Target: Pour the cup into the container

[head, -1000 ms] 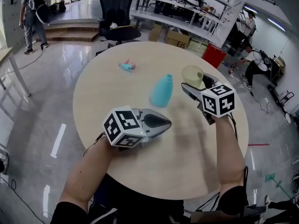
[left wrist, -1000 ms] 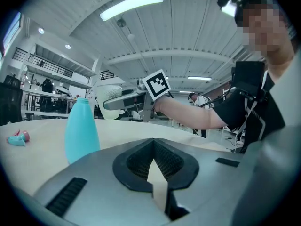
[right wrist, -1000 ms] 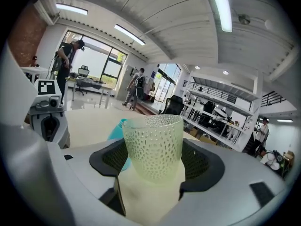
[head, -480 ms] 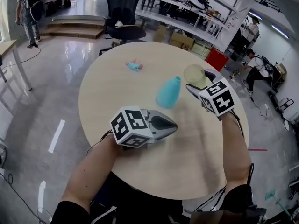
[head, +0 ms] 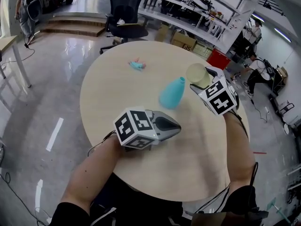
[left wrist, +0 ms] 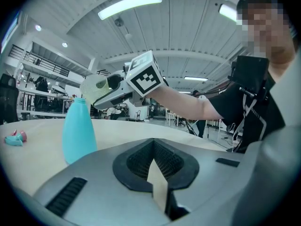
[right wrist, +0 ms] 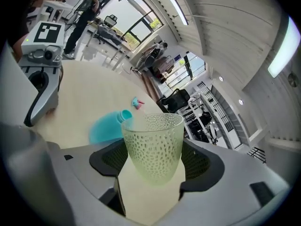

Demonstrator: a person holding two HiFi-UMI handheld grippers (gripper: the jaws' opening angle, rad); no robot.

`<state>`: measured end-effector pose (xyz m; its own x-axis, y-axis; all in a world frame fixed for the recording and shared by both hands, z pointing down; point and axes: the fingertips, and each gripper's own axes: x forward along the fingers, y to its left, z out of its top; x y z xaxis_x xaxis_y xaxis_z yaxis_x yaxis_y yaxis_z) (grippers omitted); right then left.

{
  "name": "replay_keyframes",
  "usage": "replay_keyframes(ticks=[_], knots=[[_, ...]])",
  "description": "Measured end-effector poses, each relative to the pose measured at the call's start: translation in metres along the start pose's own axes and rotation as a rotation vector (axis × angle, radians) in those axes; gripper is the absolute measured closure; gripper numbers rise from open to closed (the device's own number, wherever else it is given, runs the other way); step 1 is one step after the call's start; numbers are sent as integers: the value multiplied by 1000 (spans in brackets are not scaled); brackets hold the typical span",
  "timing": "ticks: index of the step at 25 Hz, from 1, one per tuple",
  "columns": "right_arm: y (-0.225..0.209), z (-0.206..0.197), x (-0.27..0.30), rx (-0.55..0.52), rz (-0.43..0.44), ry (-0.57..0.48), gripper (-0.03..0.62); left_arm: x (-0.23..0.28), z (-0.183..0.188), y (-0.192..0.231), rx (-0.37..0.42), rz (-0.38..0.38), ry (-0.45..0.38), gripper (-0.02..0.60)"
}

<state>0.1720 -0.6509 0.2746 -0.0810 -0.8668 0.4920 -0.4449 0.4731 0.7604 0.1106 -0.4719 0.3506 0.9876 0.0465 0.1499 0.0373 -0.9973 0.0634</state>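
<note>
A teal bottle (head: 172, 92) stands upright, with no cap on, near the middle of the round wooden table (head: 117, 93). Just to its right my right gripper (head: 200, 81) is shut on a pale green dimpled cup (head: 198, 74), held off the table and leaning toward the bottle. In the right gripper view the cup (right wrist: 153, 145) sits between the jaws, with the bottle (right wrist: 106, 126) behind it to the left. My left gripper (head: 162, 126) rests low over the table's near side, shut and empty. The left gripper view shows the bottle (left wrist: 78, 131) and the cup (left wrist: 96, 88) above it.
A small pink and teal object (head: 137, 65) lies on the table's far side. Beyond the table stand a black office chair (head: 124, 13) and a red bin (head: 217, 56). People stand in the room's far corners. The table's right edge runs close by my right arm.
My right gripper has carried the cup a little closer to the bottle and tipped it more. The left gripper has stayed where it was.
</note>
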Motion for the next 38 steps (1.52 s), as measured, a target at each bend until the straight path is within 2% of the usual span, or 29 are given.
replay_keyframes(ticks=[15, 38], knots=[[-3, 3, 4, -130, -21, 62, 233, -1, 2, 0, 0, 1, 0, 588], [-3, 10, 6, -240, -30, 114, 233, -1, 3, 1, -1, 1, -2, 588]])
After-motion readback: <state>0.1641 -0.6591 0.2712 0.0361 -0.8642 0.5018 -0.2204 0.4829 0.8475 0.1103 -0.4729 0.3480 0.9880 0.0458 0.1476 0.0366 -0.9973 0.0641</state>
